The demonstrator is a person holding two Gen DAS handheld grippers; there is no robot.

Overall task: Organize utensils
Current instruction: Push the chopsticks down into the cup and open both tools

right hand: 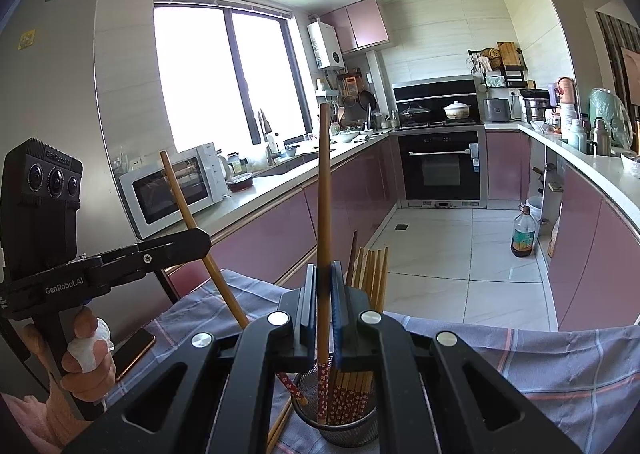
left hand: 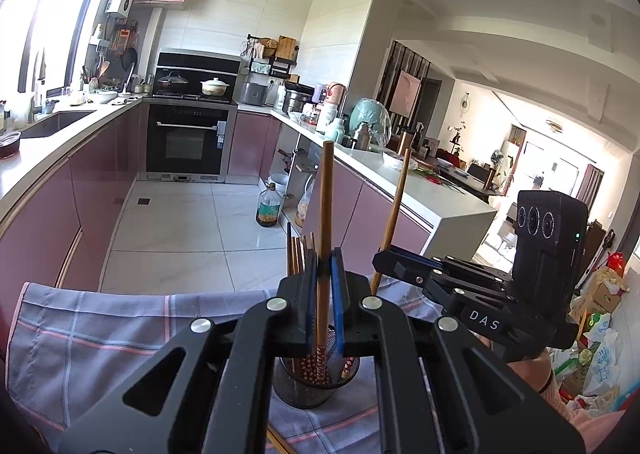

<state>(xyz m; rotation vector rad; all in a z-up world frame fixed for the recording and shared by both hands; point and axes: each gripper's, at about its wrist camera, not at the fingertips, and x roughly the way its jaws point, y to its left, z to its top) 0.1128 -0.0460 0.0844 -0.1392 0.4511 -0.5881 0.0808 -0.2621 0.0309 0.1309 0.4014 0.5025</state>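
Note:
My left gripper (left hand: 325, 254) is shut on a brown chopstick (left hand: 326, 194) that stands upright, its red flowered end down in a black mesh holder (left hand: 316, 386). To its right, my right gripper (left hand: 380, 256) pinches a second chopstick (left hand: 396, 206) that leans right. In the right wrist view, my right gripper (right hand: 325, 268) is shut on that upright chopstick (right hand: 324, 182), whose patterned end is inside the mesh holder (right hand: 340, 426). Several chopsticks (right hand: 372, 274) stand in the holder. My left gripper (right hand: 200, 242) holds its chopstick (right hand: 180, 198) tilted towards the holder.
The holder stands on a grey checked cloth (right hand: 520, 366) over a table. A loose chopstick (right hand: 280, 426) lies on the cloth by the holder, and a phone (right hand: 134, 350) lies at the left. An oil bottle (right hand: 524, 234) stands on the tiled floor beyond.

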